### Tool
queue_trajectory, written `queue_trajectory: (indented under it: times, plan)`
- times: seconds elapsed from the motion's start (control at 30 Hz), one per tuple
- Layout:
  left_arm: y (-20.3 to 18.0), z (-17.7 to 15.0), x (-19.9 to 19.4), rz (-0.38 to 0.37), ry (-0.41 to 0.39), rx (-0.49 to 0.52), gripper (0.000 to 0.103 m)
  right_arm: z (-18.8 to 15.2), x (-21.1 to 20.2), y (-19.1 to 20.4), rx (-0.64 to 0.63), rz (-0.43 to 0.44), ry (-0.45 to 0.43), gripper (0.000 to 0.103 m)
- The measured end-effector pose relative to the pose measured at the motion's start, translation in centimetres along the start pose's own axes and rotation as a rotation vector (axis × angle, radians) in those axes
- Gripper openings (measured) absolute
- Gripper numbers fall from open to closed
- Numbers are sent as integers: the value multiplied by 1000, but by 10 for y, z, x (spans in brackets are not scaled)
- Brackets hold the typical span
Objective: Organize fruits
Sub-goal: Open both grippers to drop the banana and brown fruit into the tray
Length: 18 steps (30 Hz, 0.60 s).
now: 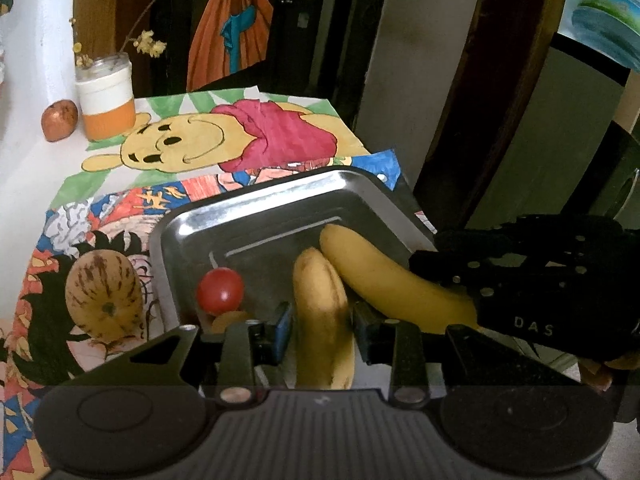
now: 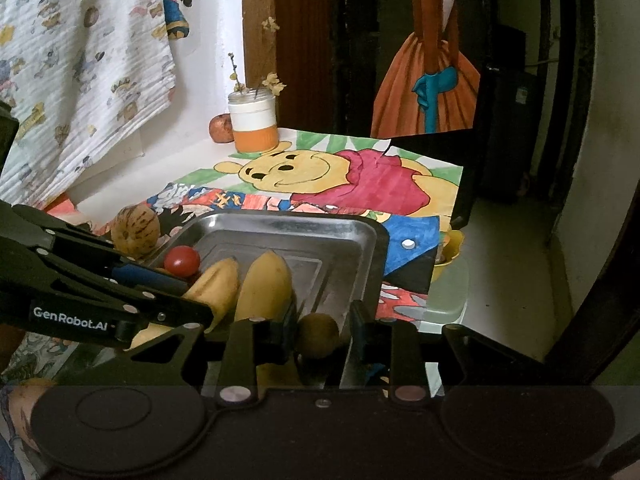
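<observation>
Left wrist view: my left tool (image 1: 322, 318) is clamped on one banana (image 1: 320, 312) in the tray (image 1: 256, 216).
Right tool (image 2: 322, 330): narrow around a small yellow fruit (image 2: 318, 334); contact unclear.
Done: second banana (image 1: 384, 276) and tomato (image 1: 220, 290) in tray.
Left: melon (image 1: 105, 294) lower left, apple (image 1: 59, 119) upper left, both on the table (image 1: 32, 152).

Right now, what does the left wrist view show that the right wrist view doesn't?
Only the left wrist view: a blue-green picture at top right, and the left gripper head-on, its fingers flanking a banana.
Only the right wrist view: the right gripper head-on with a small yellowish fruit between its fingers, a patterned cloth on the wall, and a yellow bowl past the table edge.
Both: the tray, that banana, a second banana, tomato, melon, jar and bear drawing.
</observation>
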<state>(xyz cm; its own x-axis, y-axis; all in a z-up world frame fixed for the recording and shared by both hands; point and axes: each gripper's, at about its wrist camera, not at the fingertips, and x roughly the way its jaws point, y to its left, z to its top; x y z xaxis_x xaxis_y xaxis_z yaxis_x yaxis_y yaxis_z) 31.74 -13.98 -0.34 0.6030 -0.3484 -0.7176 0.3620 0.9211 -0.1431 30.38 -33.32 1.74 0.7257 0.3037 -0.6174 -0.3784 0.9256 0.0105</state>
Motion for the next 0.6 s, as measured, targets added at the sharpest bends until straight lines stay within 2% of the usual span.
queue_trajectory:
  times: [0.13,0.43,0.53,0.6]
  plan:
    - [2,1,-10,2,-22,-12,39,0,-10,-2,13,-14,-22,42]
    - [3,0,-46,33,-98,-38,60,4,-43,3,22,-27,-71,58]
    - [3,-2,-60,49,-125,-51,75,5,-59,7,22,-29,-93,67]
    - [3,-5,-71,61,-153,-63,89,5,-69,9,26,-30,-109,78]
